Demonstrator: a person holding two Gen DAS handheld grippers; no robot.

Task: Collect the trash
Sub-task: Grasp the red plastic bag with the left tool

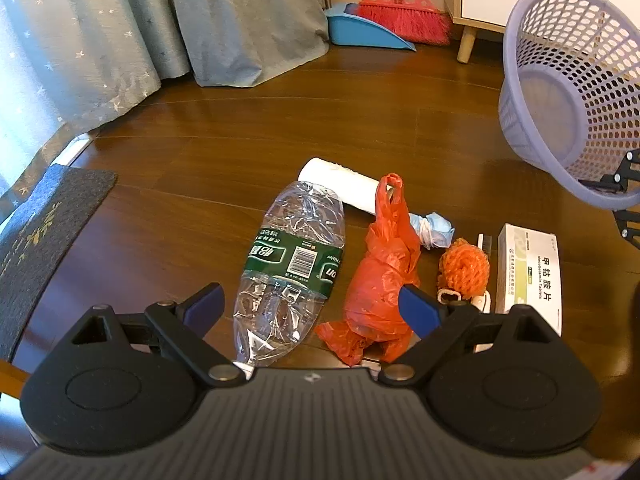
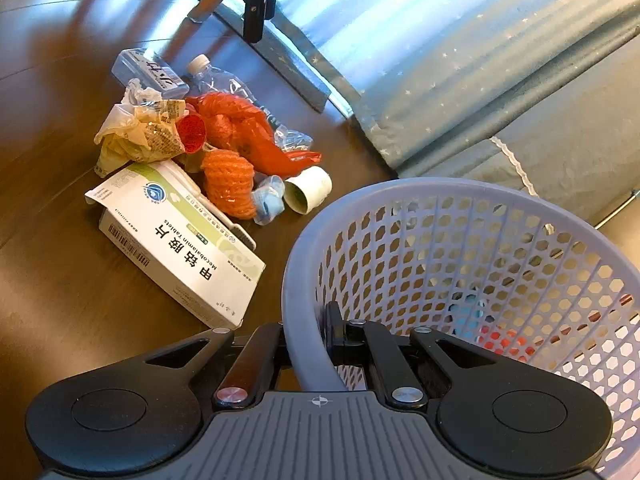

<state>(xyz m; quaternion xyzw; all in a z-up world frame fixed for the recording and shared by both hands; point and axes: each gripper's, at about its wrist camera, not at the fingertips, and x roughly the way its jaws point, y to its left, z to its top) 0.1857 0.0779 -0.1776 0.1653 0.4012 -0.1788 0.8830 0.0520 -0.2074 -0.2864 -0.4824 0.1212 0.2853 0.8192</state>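
Observation:
Trash lies in a pile on the wooden floor. My left gripper point(image 1: 312, 306) hangs open above a crushed clear bottle point(image 1: 288, 264) with a green label and an orange plastic bag point(image 1: 380, 280); its blue pads touch neither. Beyond them lie a white paper roll point(image 1: 344, 184), a blue crumpled wad point(image 1: 434, 228), an orange net point(image 1: 464, 266) and a white medicine box point(image 1: 528, 272). My right gripper point(image 2: 306, 322) is shut on the rim of a lavender mesh basket point(image 2: 460, 208), which it holds tilted at the right of the pile point(image 1: 568, 92).
A crumpled yellowish wrapper point(image 2: 140, 132) and two more clear bottles point(image 2: 148, 68) lie at the pile's far side. A red broom point(image 1: 404, 8) and blue dustpan point(image 1: 360, 30) stand by the wall, beside a cabinet leg point(image 1: 466, 44). Curtains point(image 1: 248, 20) hang behind; a grey mat point(image 1: 40, 240) lies left.

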